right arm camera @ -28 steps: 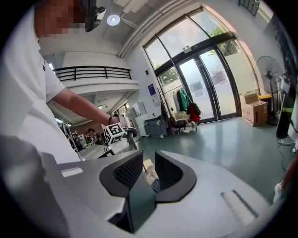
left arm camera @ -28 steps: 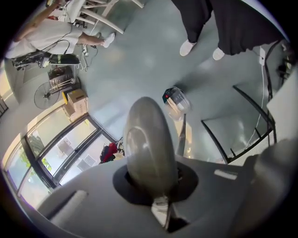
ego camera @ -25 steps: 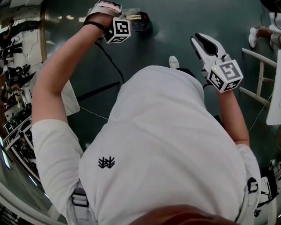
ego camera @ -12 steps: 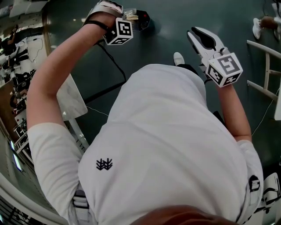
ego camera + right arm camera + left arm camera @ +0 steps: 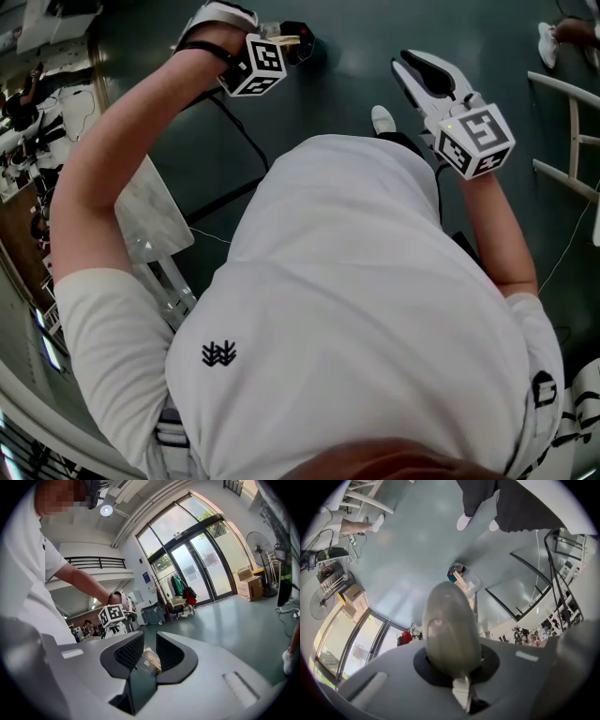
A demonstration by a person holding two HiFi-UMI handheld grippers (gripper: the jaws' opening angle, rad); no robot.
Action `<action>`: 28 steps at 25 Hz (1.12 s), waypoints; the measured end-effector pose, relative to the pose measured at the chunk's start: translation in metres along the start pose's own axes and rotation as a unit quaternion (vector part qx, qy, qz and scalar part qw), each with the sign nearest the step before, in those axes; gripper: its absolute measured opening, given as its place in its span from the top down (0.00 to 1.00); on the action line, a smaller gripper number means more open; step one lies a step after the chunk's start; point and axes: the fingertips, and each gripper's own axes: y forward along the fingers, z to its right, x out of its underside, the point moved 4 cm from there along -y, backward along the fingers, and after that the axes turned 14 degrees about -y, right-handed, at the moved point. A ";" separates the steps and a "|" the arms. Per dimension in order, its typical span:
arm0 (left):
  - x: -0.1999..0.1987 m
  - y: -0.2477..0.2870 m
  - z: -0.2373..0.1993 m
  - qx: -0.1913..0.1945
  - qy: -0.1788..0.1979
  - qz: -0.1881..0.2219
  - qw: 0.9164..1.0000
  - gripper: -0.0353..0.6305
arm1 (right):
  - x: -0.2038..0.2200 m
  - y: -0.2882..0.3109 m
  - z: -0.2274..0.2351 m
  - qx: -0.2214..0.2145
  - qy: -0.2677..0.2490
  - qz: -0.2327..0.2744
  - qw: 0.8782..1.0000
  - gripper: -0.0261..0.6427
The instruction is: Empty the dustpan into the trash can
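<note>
My left gripper [image 5: 281,39] is raised at the top left of the head view, with its jaws closed together. Just past its tip is a small clear dustpan [image 5: 298,42] with a dark part. In the left gripper view the dustpan [image 5: 464,579] shows a teal piece and a wooden handle that runs back behind the grey jaw of the left gripper [image 5: 450,590]. My right gripper [image 5: 408,64] is held up at the top right, well apart from the dustpan. Its jaws stand a narrow gap apart [image 5: 146,641], and a clear, tan thing [image 5: 149,660] shows in that gap. No trash can is recognisable in any view.
The floor is dark green, with black cables [image 5: 234,131] below my left arm. A white panel [image 5: 150,211] and cluttered shelves [image 5: 28,112] are at the left. A white frame [image 5: 567,122] stands at the right. Another person's foot [image 5: 548,42] is at the far right. A fan [image 5: 323,604] and boxes [image 5: 354,595] stand near glass doors.
The head view has shifted, so the white panel at the left shows more. The right gripper drifted slightly up and left. The left gripper and dustpan have hardly moved.
</note>
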 end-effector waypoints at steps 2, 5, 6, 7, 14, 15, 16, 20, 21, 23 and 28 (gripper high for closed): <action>0.006 0.001 0.005 0.016 -0.009 -0.001 1.000 0.86 | -0.001 0.000 0.003 0.000 0.001 -0.002 1.000 0.86; 0.017 0.001 0.019 0.039 -0.024 -0.006 0.999 0.86 | -0.006 0.001 0.005 -0.005 -0.002 -0.007 1.000 0.86; 0.020 0.002 0.025 0.048 -0.030 -0.007 0.998 0.86 | -0.007 0.003 0.005 -0.009 -0.005 -0.009 1.000 0.86; 0.022 0.002 0.034 0.058 -0.038 -0.008 0.998 0.86 | -0.008 0.004 0.005 -0.014 -0.007 -0.011 1.000 0.86; 0.043 0.003 0.106 0.134 -0.129 -0.010 0.982 0.86 | -0.007 0.025 -0.013 -0.066 -0.032 -0.025 0.997 0.86; 0.046 0.001 0.118 0.145 -0.144 -0.007 0.979 0.86 | -0.007 0.028 -0.017 -0.074 -0.035 -0.028 0.996 0.86; 0.049 0.000 0.130 0.155 -0.158 -0.004 0.975 0.86 | -0.008 0.032 -0.023 -0.082 -0.038 -0.032 0.995 0.86; 0.055 -0.004 0.181 0.190 -0.213 0.002 0.958 0.86 | -0.006 0.047 -0.048 -0.113 -0.053 -0.045 0.991 0.86; 0.056 -0.006 0.194 0.197 -0.226 0.003 0.954 0.86 | -0.005 0.050 -0.055 -0.122 -0.059 -0.049 0.990 0.86; 0.054 -0.011 0.222 0.211 -0.253 0.006 0.944 0.86 | -0.006 0.058 -0.068 -0.140 -0.071 -0.056 0.986 0.86; 0.046 -0.028 0.290 0.240 -0.316 0.020 0.918 0.86 | -0.009 0.073 -0.108 -0.172 -0.096 -0.075 0.977 0.86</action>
